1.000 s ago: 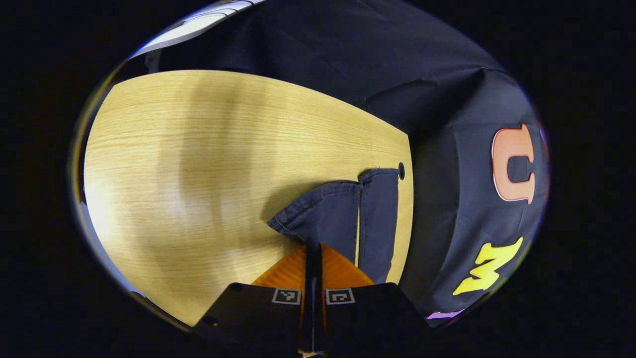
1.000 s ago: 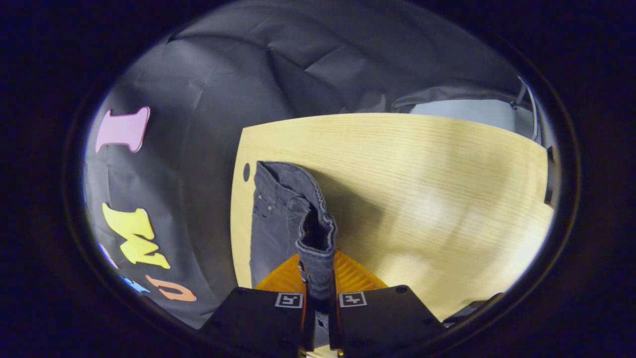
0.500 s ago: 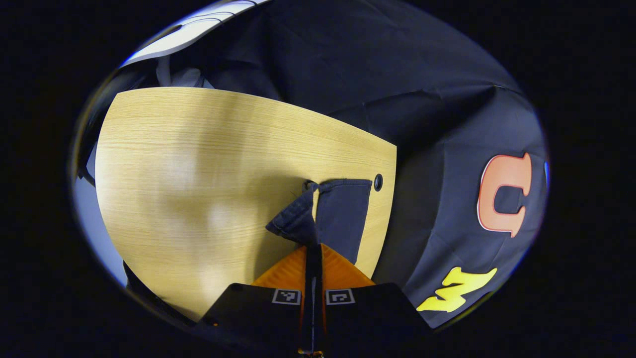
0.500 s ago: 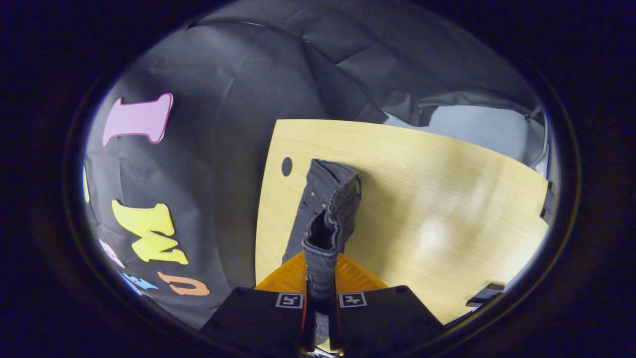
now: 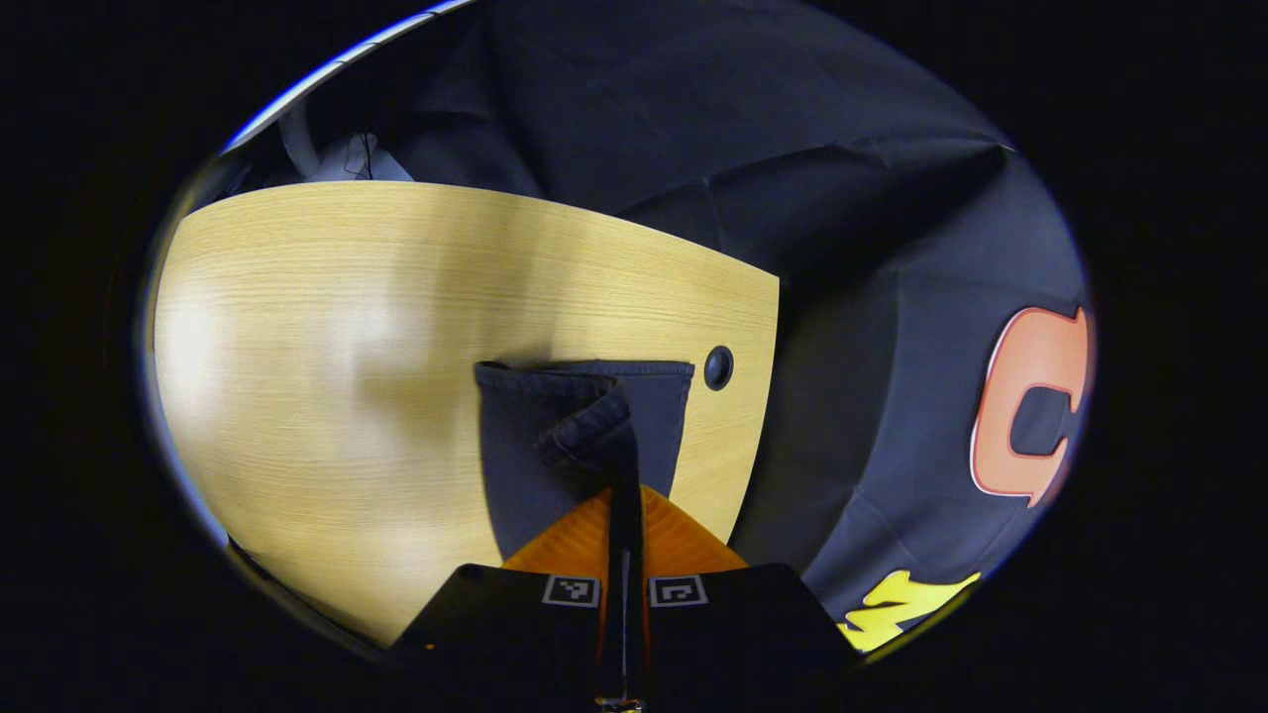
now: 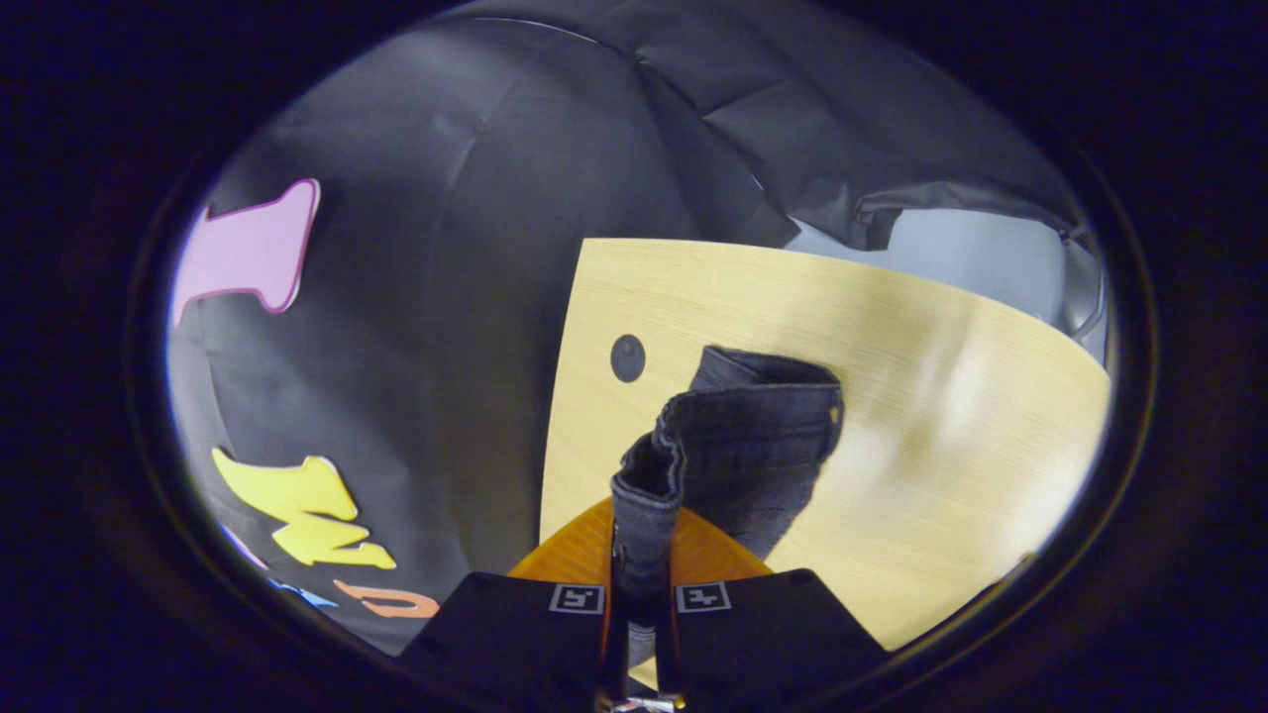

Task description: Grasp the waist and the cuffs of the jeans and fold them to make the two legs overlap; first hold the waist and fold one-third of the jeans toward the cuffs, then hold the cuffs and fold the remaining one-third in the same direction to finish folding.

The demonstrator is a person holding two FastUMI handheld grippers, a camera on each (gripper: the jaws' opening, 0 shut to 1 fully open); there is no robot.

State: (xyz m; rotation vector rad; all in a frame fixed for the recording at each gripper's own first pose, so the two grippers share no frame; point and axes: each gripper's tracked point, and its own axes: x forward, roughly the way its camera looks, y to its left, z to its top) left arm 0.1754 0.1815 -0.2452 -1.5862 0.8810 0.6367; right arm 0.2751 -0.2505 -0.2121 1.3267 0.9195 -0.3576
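Holding the dark denim jeans (image 5: 584, 436) by both ends: the left tongs (image 5: 624, 495) are clamped on a bunched hem at the cuff end (image 5: 594, 431), the right tongs (image 6: 642, 525) are clamped on the thick stitched band at the waist (image 6: 659, 465). In each case cloth runs down between the two fingers, which stand nearly together.

Position: the jeans lie on the pale wood-grain tabletop (image 5: 376, 297), close to one of its side edges and just beside a small round dark hole (image 5: 718, 367) near that edge; the hole also shows in the right gripper view (image 6: 627, 357). The gripped edges are lifted off the surface; the rest lies flat under them.

Key relation: the long axis of the jeans runs between the two tongs, one at each end. In the left gripper view the lifted layer sits over the flat leg ahead of the tongs, so the legs look nearly overlapped. Judgement: lengthwise fold almost closed; the thirds are not yet begun.

Surroundings: dark cloth booth wall (image 6: 446, 248) beyond the tabletop edge. Nothing else lies near the jeans. Risk: edges misaligned on laying down.
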